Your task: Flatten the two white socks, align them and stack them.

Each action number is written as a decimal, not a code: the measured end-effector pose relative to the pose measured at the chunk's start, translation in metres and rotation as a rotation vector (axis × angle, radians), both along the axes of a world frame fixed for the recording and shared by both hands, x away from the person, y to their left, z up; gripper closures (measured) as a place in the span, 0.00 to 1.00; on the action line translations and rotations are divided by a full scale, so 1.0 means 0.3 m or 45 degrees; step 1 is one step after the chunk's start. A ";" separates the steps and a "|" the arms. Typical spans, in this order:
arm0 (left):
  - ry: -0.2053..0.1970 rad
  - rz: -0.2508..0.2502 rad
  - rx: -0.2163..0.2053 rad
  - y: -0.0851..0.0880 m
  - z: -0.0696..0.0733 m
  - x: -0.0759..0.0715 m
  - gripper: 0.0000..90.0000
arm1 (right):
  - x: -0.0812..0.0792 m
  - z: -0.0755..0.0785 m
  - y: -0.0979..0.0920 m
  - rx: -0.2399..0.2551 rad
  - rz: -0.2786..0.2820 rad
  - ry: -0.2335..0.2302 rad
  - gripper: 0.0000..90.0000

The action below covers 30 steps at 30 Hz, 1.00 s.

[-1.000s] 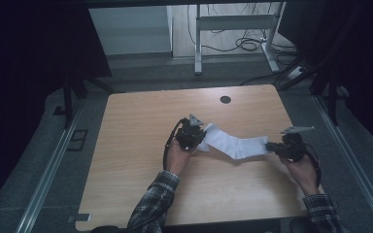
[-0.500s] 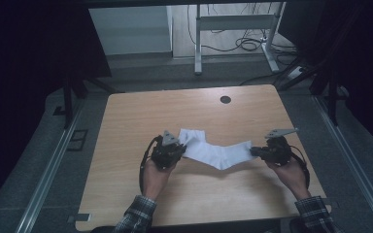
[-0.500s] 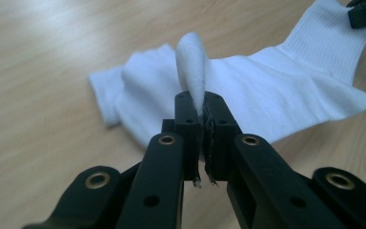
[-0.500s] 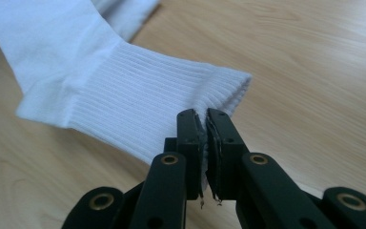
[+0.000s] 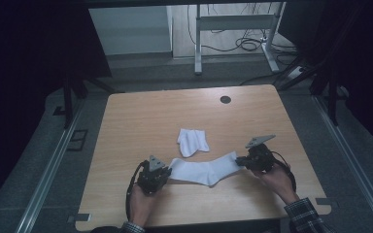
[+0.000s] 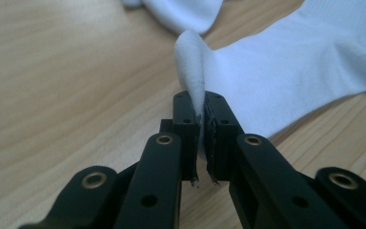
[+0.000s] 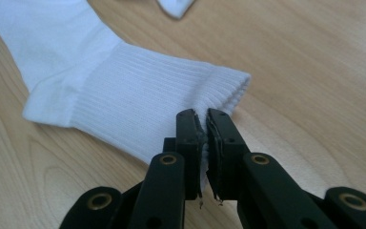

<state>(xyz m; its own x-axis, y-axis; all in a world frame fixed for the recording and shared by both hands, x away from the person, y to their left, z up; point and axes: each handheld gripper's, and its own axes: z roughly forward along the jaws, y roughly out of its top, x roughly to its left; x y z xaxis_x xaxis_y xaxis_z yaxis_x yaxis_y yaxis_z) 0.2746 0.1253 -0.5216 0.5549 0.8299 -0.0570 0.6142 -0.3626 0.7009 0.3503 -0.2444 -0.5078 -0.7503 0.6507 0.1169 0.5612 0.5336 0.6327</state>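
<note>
Fingers (image 6: 201, 119) of the left gripper (image 5: 156, 174) and right gripper (image 5: 253, 159) each clamp an end of a white sock (image 5: 204, 171) stretched flat across the near half of the table (image 5: 141, 111).

Risks, by judgement: the pale woodgrain table is smooth, so the soft knit could slide or bunch if either hand pulls unevenly; the left pinch holds only a thin fold of toe cloth, which may slip out; the ribbed cuff (image 7: 171, 90) could stretch. A second, crumpled white sock (image 5: 192, 141) lies just beyond, apart.
</note>
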 end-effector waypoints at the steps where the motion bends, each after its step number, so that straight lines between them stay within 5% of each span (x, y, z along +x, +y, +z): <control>1: 0.020 0.006 0.004 -0.001 -0.012 0.001 0.92 | 0.000 -0.005 0.003 -0.012 0.005 -0.001 0.91; 6: -0.021 0.049 -0.004 0.011 -0.002 0.008 0.69 | -0.001 -0.008 -0.002 -0.032 -0.004 -0.024 0.87; 14: -0.079 0.026 -0.039 0.006 0.075 0.081 0.60 | 0.017 0.014 -0.059 0.027 -0.079 -0.075 0.73; 22: -0.037 -0.006 -0.024 -0.068 0.087 0.215 0.60 | 0.041 -0.007 -0.127 0.011 -0.148 -0.116 0.61; 30: 0.041 0.014 0.035 -0.124 0.041 0.328 0.58 | 0.069 -0.042 -0.202 -0.021 -0.211 -0.143 0.54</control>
